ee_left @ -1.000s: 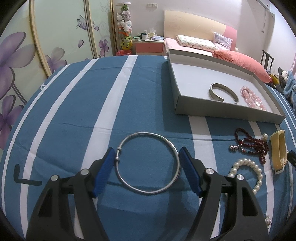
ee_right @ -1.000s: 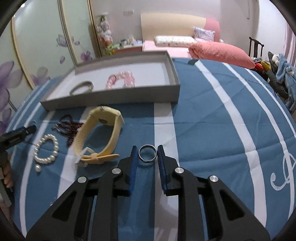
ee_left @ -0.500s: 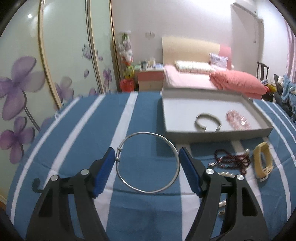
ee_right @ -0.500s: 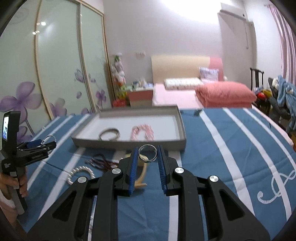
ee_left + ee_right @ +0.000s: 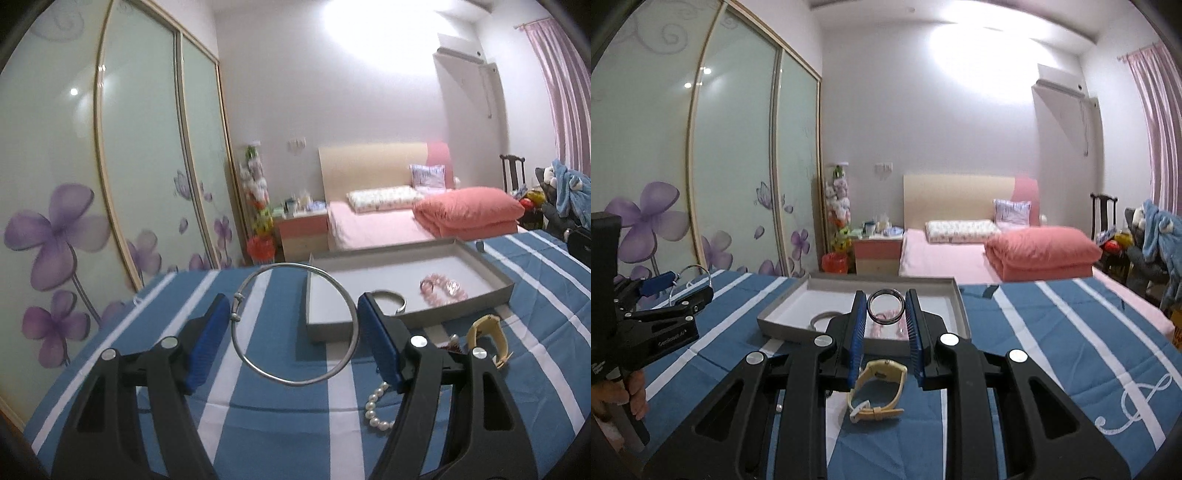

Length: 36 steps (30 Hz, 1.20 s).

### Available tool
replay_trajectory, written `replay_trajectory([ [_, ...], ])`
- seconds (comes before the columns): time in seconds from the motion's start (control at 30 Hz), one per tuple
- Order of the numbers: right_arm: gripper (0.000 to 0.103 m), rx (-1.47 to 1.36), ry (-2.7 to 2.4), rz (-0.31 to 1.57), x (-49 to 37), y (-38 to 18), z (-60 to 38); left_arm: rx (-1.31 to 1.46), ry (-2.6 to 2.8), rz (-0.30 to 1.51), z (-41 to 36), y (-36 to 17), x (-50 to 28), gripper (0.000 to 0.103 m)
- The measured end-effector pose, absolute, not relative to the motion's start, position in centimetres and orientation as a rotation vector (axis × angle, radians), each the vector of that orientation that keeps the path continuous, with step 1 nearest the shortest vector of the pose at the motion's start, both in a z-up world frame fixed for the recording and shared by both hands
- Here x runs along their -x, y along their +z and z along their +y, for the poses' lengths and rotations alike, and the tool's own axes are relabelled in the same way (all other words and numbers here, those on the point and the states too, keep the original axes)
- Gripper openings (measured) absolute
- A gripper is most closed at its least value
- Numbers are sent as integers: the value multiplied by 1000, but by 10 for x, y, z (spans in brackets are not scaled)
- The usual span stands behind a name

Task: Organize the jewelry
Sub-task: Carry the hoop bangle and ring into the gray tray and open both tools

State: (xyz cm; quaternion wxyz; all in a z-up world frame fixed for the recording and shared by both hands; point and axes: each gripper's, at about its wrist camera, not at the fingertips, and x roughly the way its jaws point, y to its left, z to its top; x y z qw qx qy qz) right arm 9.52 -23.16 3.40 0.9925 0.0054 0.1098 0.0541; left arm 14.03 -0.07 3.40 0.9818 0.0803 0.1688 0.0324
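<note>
Carry step: left gripper (image 5: 295, 325) is clamping a bangle (image 5: 295, 325), right gripper (image 5: 886, 310) a ring (image 5: 886, 307). Next: lowering both into the tray (image 5: 406, 325), then releasing.

In the left wrist view, the right finger (image 5: 380, 347) covers part of the pearl bracelet (image 5: 376, 410) and most of a dark red bead string (image 5: 452, 346), at 4 o'clock; the open bangle (image 5: 389, 300) looks half hidden.
</note>
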Motion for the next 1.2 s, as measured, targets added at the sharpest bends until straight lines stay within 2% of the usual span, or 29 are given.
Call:
replay_trajectory([
  [0.3, 23, -16, 113, 177, -96, 31, -232, -153, 79, 207, -7, 44, -114, 69],
  [1.2, 23, -10, 79, 102, -125, 44, -228, -136, 90, 154, -9, 49, -132, 69],
])
